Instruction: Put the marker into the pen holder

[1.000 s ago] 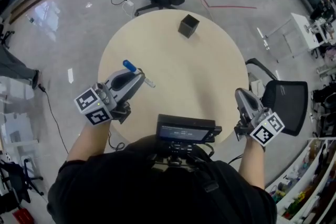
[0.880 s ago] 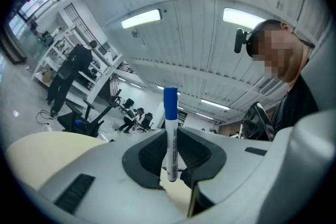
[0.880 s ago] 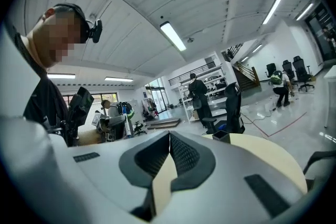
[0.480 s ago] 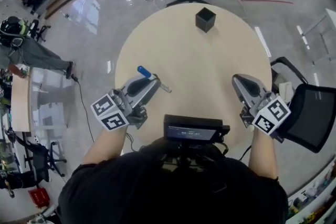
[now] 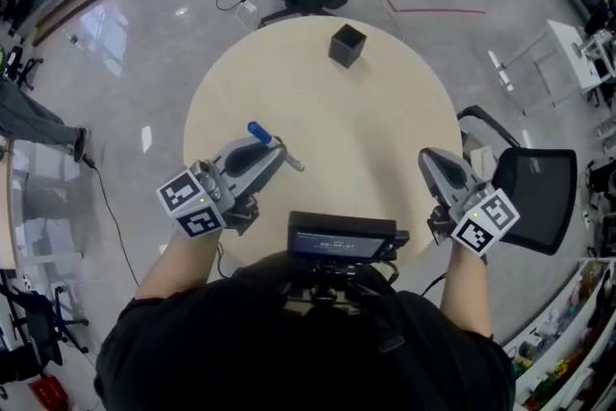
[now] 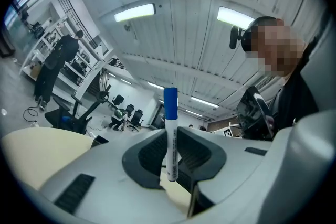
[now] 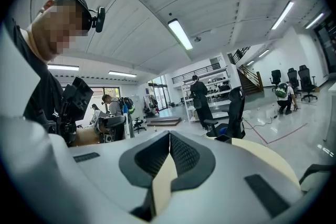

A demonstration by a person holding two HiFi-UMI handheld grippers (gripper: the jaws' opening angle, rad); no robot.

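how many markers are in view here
1. The blue-capped marker is clamped in the left gripper, above the table at its near left; inside the pen holder can't be seen.

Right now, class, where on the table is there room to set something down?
The table is bare across its middle, from the holder at the far edge nearly to the near edge. Either side of the holder is free. The near edge is crowded: left gripper with the marker, right gripper.
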